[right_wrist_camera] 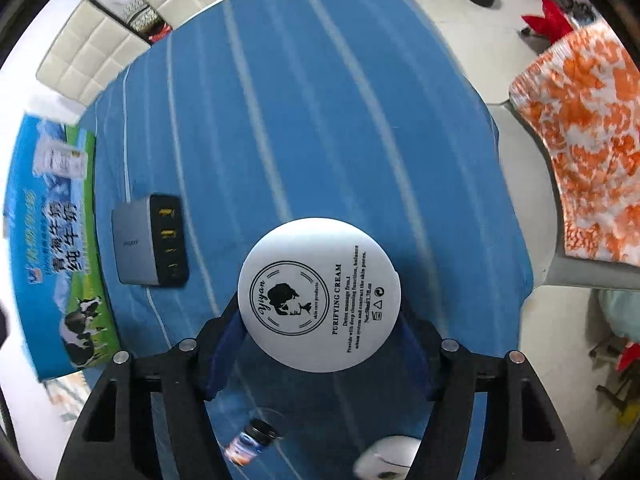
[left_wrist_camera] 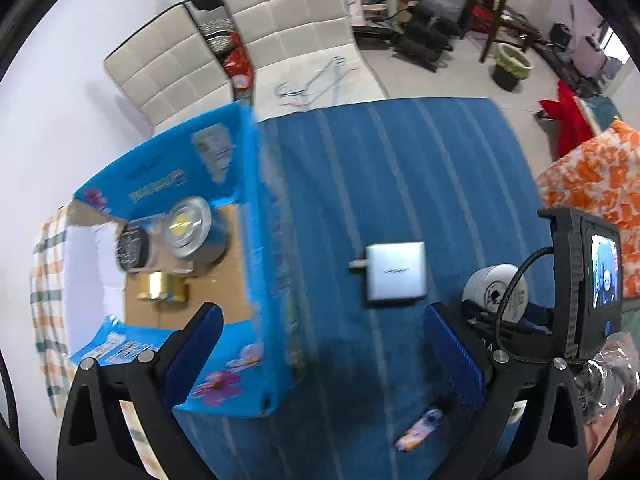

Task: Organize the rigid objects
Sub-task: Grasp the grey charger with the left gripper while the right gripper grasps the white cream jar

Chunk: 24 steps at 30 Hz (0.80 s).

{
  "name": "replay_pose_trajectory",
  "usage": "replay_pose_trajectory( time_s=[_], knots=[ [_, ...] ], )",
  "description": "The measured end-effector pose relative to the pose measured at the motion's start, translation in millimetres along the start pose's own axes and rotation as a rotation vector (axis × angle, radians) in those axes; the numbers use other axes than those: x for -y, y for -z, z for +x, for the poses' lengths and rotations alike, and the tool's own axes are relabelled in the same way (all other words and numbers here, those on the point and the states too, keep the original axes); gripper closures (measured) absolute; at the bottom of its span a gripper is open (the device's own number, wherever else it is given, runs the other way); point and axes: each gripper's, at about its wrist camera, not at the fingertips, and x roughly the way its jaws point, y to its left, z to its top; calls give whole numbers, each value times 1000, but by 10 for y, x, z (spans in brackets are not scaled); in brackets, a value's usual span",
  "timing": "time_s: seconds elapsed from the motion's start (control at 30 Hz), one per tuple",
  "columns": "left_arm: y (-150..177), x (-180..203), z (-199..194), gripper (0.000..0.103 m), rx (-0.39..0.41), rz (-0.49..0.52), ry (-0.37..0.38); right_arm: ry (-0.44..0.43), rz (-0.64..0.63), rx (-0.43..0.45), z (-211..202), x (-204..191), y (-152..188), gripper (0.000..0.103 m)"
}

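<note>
My right gripper (right_wrist_camera: 320, 344) is shut on a white round cream jar (right_wrist_camera: 319, 294) and holds it above the blue striped tablecloth (right_wrist_camera: 320, 120). The jar (left_wrist_camera: 496, 290) and the right gripper also show at the right of the left wrist view. My left gripper (left_wrist_camera: 324, 356) is open and empty, with one finger over the blue milk carton box (left_wrist_camera: 256, 264). A grey charger (left_wrist_camera: 396, 277) lies on the cloth ahead of it; it also shows in the right wrist view (right_wrist_camera: 150, 240). The box holds a silver tin (left_wrist_camera: 188, 228), a dark-lidded jar (left_wrist_camera: 134, 248) and a gold item (left_wrist_camera: 162, 286).
A small dark-capped bottle (right_wrist_camera: 250, 438) and a white object (right_wrist_camera: 386, 462) lie on the cloth under my right gripper. White chairs (left_wrist_camera: 288, 28) stand beyond the table. An orange patterned cloth (right_wrist_camera: 580, 144) lies at the right. The box side (right_wrist_camera: 60, 248) is at the left.
</note>
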Motion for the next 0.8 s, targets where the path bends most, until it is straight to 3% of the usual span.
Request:
replay_pose_trajectory(
  time_s=[0.13, 0.23, 0.43, 0.57, 0.63, 0.8],
  knots=[
    [-178, 327, 124, 2, -15, 41, 52, 2, 52, 10, -79, 319, 23, 33],
    [-296, 480, 321, 13, -66, 62, 77, -16, 79, 9, -86, 509, 45, 33],
    [-378, 613, 977, 13, -257, 43, 83, 20, 32, 14, -86, 457, 88, 32],
    [-350, 594, 1315, 13, -309, 29, 76, 11, 55, 11, -64, 462, 101, 32],
    [-334, 565, 1472, 13, -348, 4, 111, 16, 67, 10, -44, 455, 103, 32],
    [-311, 575, 1480, 32, -261, 4, 112, 40, 73, 1, 8, 425, 86, 32]
  ],
)
